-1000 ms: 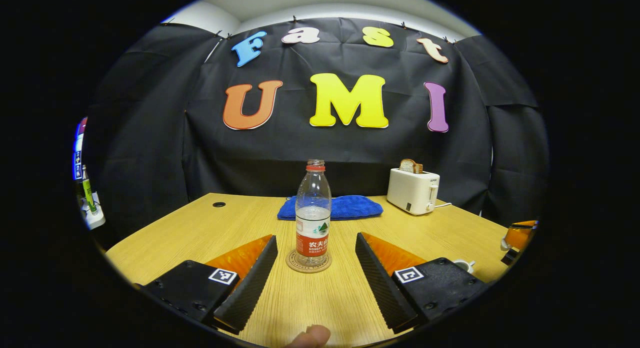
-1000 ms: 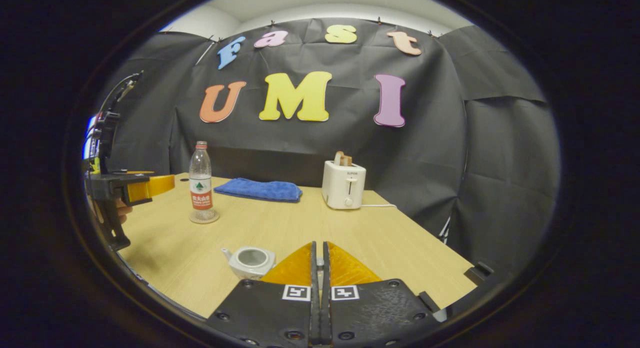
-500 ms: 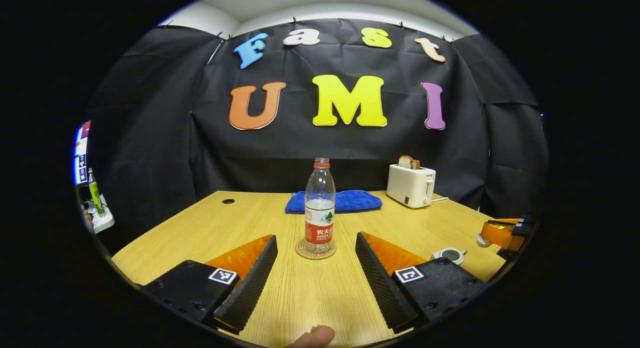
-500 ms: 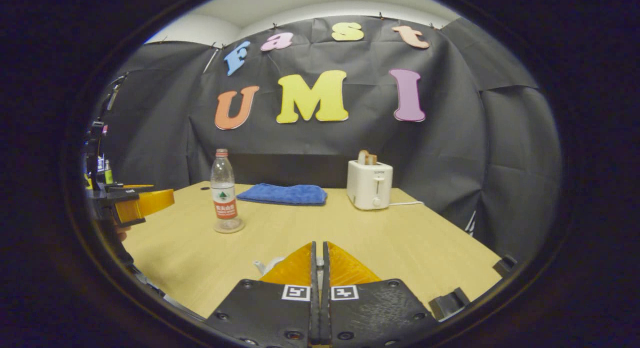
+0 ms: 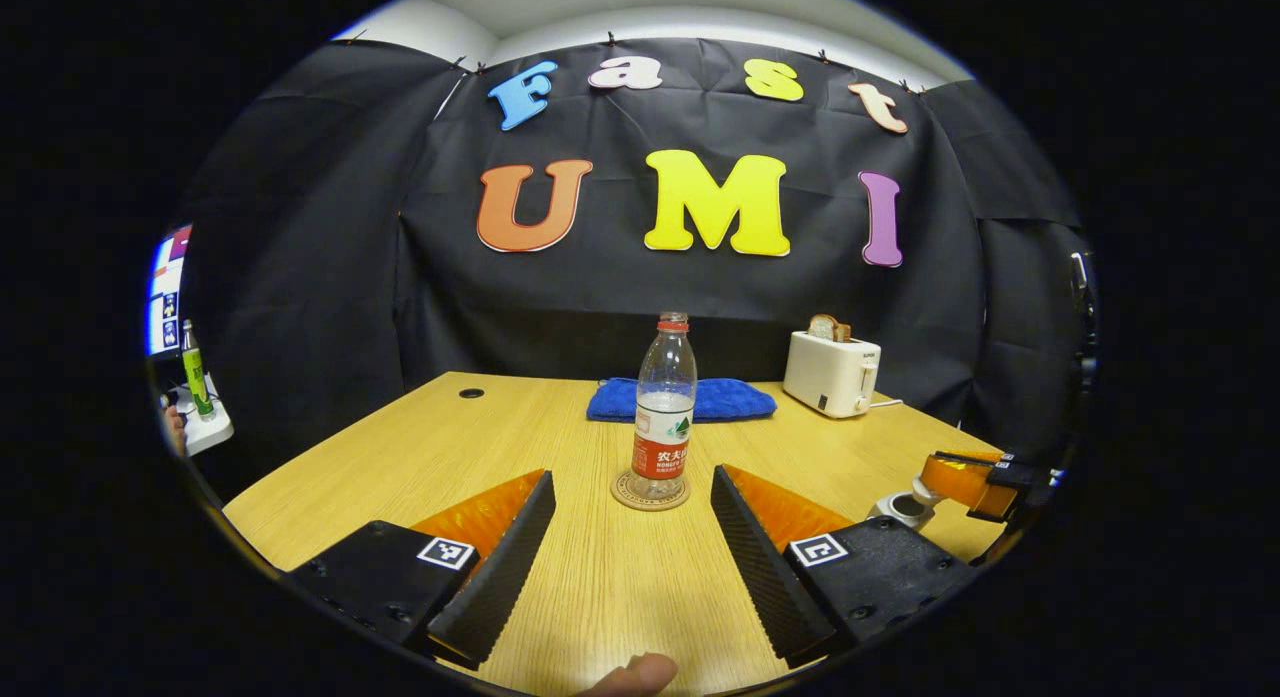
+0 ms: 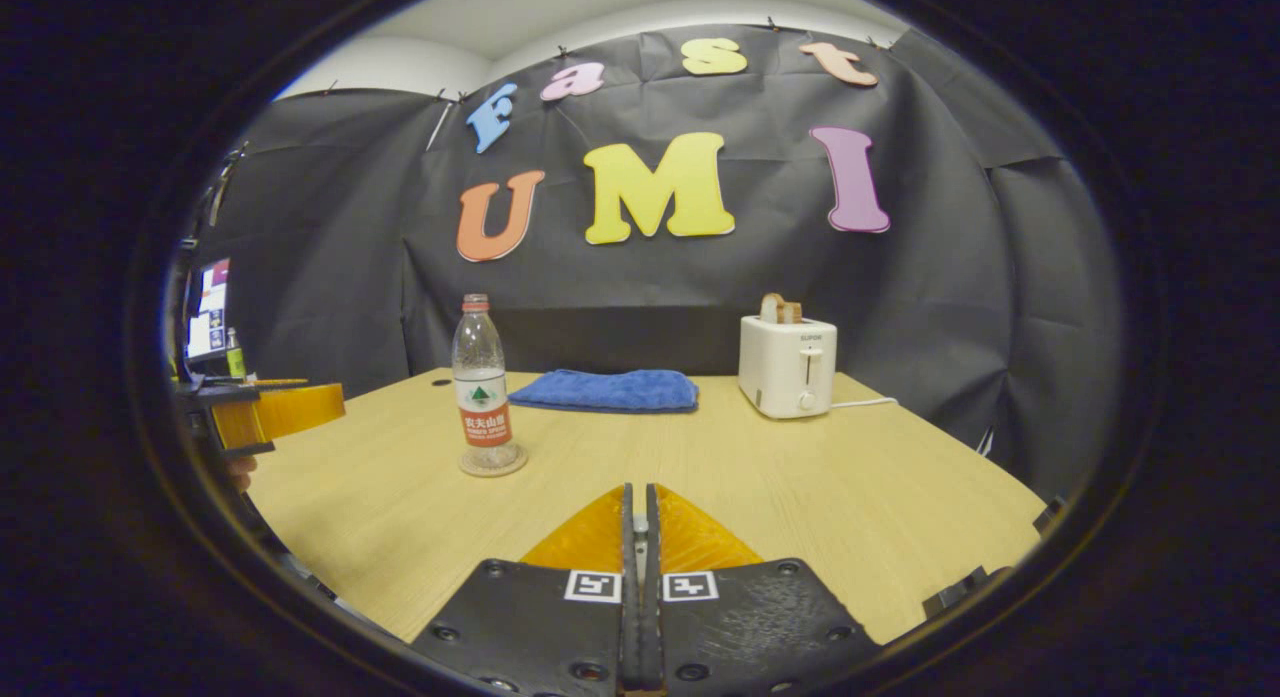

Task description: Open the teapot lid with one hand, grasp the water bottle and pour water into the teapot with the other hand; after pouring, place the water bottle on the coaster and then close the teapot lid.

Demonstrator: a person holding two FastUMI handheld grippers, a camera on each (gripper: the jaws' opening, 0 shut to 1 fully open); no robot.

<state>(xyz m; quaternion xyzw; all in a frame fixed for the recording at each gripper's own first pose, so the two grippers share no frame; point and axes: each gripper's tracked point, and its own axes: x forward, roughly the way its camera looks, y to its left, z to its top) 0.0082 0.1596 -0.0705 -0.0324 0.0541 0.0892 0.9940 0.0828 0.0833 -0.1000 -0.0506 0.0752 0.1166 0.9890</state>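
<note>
A clear water bottle (image 5: 664, 417) with a red cap and red label stands upright on a round coaster (image 5: 650, 499) at mid table. My left gripper (image 5: 632, 482) is open, well short of the bottle, with nothing between its fingers. At the right edge of the left gripper view, my right gripper (image 5: 965, 477) hovers just over the small white teapot (image 5: 897, 507), a white lid piece at its tip. In the right gripper view, my right gripper (image 6: 637, 492) is shut with a pale sliver between its fingers. The bottle (image 6: 480, 397), coaster (image 6: 492, 467) and left gripper (image 6: 280, 412) lie to its left.
A folded blue towel (image 5: 690, 399) lies behind the bottle at the back of the wooden table (image 5: 450, 447). A white toaster (image 5: 830, 374) holding toast stands at the back right, its cord trailing right. A fingertip (image 5: 625, 672) shows at the bottom.
The left gripper has drawn back from the bottle, which now looks smaller. The right gripper moved over the teapot, and the pot slipped out of the right gripper view beneath the fingers.
</note>
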